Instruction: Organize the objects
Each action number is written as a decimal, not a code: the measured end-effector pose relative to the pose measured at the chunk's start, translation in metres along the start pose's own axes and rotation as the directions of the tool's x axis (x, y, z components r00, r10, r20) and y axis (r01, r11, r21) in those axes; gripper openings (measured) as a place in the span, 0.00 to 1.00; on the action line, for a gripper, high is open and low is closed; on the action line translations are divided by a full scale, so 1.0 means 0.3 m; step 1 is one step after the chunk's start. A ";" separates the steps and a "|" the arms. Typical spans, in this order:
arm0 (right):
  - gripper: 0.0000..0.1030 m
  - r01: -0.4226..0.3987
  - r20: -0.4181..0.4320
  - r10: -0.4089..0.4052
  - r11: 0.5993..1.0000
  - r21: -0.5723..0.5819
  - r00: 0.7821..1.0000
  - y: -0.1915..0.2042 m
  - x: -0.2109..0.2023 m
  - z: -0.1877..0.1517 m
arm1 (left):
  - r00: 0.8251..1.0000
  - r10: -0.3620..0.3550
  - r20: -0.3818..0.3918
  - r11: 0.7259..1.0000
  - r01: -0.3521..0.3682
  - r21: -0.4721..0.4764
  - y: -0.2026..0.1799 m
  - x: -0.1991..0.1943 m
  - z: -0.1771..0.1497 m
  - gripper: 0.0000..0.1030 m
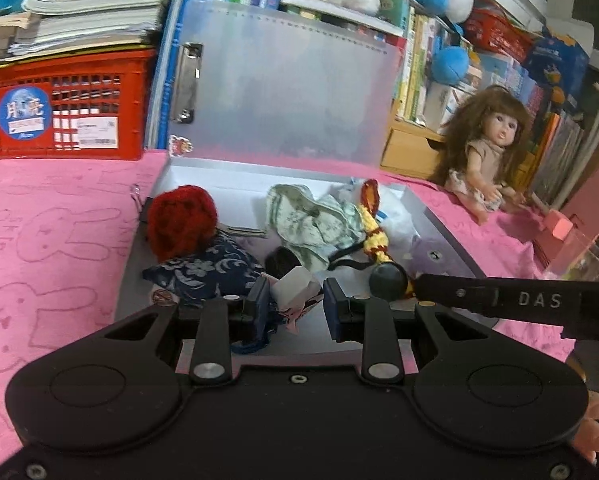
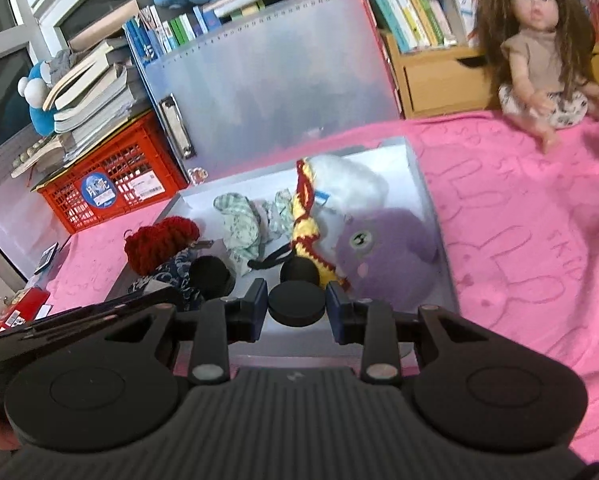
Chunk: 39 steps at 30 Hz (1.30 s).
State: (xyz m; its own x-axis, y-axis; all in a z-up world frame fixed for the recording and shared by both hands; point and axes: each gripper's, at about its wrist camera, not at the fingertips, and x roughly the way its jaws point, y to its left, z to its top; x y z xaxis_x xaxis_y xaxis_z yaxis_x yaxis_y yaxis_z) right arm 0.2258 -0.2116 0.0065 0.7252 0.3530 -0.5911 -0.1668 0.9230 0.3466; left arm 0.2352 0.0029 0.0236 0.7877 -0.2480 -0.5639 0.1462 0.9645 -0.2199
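An open translucent storage box (image 1: 439, 220) (image 2: 427, 184) lies on the pink blanket, its lid propped upright behind it. Over its near edge my left gripper (image 1: 295, 300) is shut on a white and pink paper-wrapped item (image 1: 295, 284). My right gripper (image 2: 296, 304) is shut on a round black disc (image 2: 296, 306), also over the box's near end. Inside the box lie a red knitted ball (image 1: 179, 220) (image 2: 161, 240), a blue floral pouch (image 1: 207, 272), a green patterned cloth (image 1: 311, 220) (image 2: 239, 224), a yellow and red knitted piece (image 1: 373, 232) (image 2: 305, 220) and a purple plush (image 2: 379, 252).
A doll (image 1: 483, 152) (image 2: 539, 52) sits on the blanket right of the box. A red crate (image 1: 59, 108) (image 2: 111, 176) under stacked books stands at the left. Shelves of books and plush toys line the back. A clear glass (image 1: 579, 260) stands at the right edge.
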 end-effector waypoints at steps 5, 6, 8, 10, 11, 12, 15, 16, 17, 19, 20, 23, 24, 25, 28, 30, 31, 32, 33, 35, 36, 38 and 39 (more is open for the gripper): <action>0.36 -0.021 -0.032 0.021 1.000 0.016 0.999 -0.003 0.035 0.003 | 1.000 -0.019 -0.024 1.000 0.019 0.000 -0.005 0.033 -0.001 0.27; 0.36 -0.020 -0.037 0.021 1.000 0.019 0.999 -0.004 0.043 0.003 | 0.999 -0.019 -0.028 1.000 0.019 0.005 -0.006 0.039 -0.001 0.27; 0.36 -0.016 -0.045 0.017 1.000 0.022 0.999 -0.004 0.056 0.002 | 0.999 -0.022 -0.029 1.000 0.023 0.010 -0.008 0.049 0.000 0.27; 0.36 -0.012 -0.049 0.013 1.000 0.021 0.999 -0.006 0.068 -0.001 | 0.999 -0.020 -0.027 0.999 0.021 0.026 -0.014 0.056 0.001 0.27; 0.36 -0.008 -0.049 0.009 1.000 0.015 0.999 -0.004 0.072 -0.001 | 1.000 -0.018 -0.026 0.999 0.019 0.032 -0.016 0.059 0.002 0.27; 0.36 -0.003 -0.050 0.004 1.000 0.012 0.999 -0.002 0.077 -0.001 | 1.000 -0.014 -0.024 0.999 0.015 0.038 -0.019 0.064 0.002 0.27; 0.36 0.010 -0.049 -0.010 1.000 0.004 0.999 -0.003 0.086 0.002 | 1.000 -0.001 -0.017 0.999 0.002 0.051 -0.024 0.074 0.005 0.27; 0.36 0.014 -0.049 -0.013 1.000 0.006 0.999 -0.005 0.089 0.004 | 1.000 0.001 -0.016 0.998 0.000 0.056 -0.025 0.078 0.006 0.27; 0.36 0.016 -0.048 -0.015 1.000 0.007 0.999 -0.008 0.090 0.005 | 1.000 0.002 -0.015 0.998 -0.001 0.059 -0.026 0.081 0.008 0.27; 0.36 0.025 -0.048 -0.024 1.000 0.008 0.999 -0.014 0.096 0.011 | 1.000 0.007 -0.014 0.998 -0.006 0.063 -0.027 0.089 0.011 0.27; 0.36 0.030 -0.048 -0.030 1.000 0.007 0.998 -0.016 0.099 0.013 | 1.000 0.011 -0.017 0.998 -0.009 0.066 -0.028 0.095 0.014 0.27; 0.36 0.044 -0.046 -0.044 0.999 0.010 0.998 -0.025 0.106 0.020 | 1.000 0.026 -0.018 0.996 -0.024 0.085 -0.031 0.109 0.021 0.27; 0.36 0.042 -0.046 -0.041 0.999 0.017 0.998 -0.031 0.107 0.022 | 0.999 0.031 -0.018 0.995 -0.029 0.090 -0.033 0.113 0.024 0.27; 0.36 0.040 -0.046 -0.039 0.999 0.022 0.998 -0.034 0.108 0.023 | 0.999 0.035 -0.018 0.995 -0.033 0.093 -0.034 0.117 0.026 0.27; 0.36 0.041 -0.046 -0.040 0.999 0.022 0.998 -0.037 0.114 0.029 | 0.999 0.049 -0.018 0.994 -0.047 0.103 -0.036 0.134 0.032 0.27; 0.36 0.047 -0.048 -0.046 0.999 0.017 0.998 -0.033 0.121 0.037 | 0.998 0.061 -0.020 0.992 -0.058 0.111 -0.036 0.150 0.041 0.27; 0.36 0.049 -0.050 -0.048 0.999 0.016 0.998 -0.032 0.125 0.041 | 0.998 0.066 -0.021 0.992 -0.064 0.110 -0.036 0.158 0.046 0.27; 0.36 0.049 -0.051 -0.048 0.999 0.017 0.998 -0.031 0.128 0.046 | 0.997 0.070 -0.022 0.992 -0.067 0.105 -0.034 0.166 0.049 0.27; 0.36 0.051 -0.052 -0.050 0.999 0.018 0.997 -0.030 0.132 0.052 | 0.997 0.073 -0.023 0.993 -0.070 0.099 -0.031 0.174 0.053 0.27; 0.36 0.052 -0.055 -0.051 0.998 0.020 0.997 -0.028 0.139 0.060 | 0.997 0.077 -0.023 0.993 -0.075 0.094 -0.028 0.187 0.059 0.27; 0.36 0.052 -0.055 -0.051 0.998 0.021 0.997 -0.027 0.142 0.062 | 0.997 0.079 -0.022 0.993 -0.077 0.094 -0.027 0.192 0.060 0.27; 0.36 0.054 -0.058 -0.052 0.998 0.020 0.997 -0.026 0.149 0.064 | 0.997 0.081 -0.019 0.992 -0.078 0.098 -0.028 0.198 0.058 0.27; 0.36 0.054 -0.060 -0.052 0.998 0.020 0.997 -0.025 0.153 0.062 | 0.997 0.082 -0.016 0.991 -0.080 0.104 -0.029 0.201 0.055 0.28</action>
State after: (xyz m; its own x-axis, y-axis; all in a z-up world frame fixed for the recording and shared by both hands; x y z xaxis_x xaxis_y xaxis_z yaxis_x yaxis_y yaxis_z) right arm 0.2728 -0.2052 -0.0096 0.6913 0.3129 -0.6513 -0.1145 0.9374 0.3288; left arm 0.2912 -0.0191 0.0048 0.7872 -0.1697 -0.5930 0.1442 0.9854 -0.0905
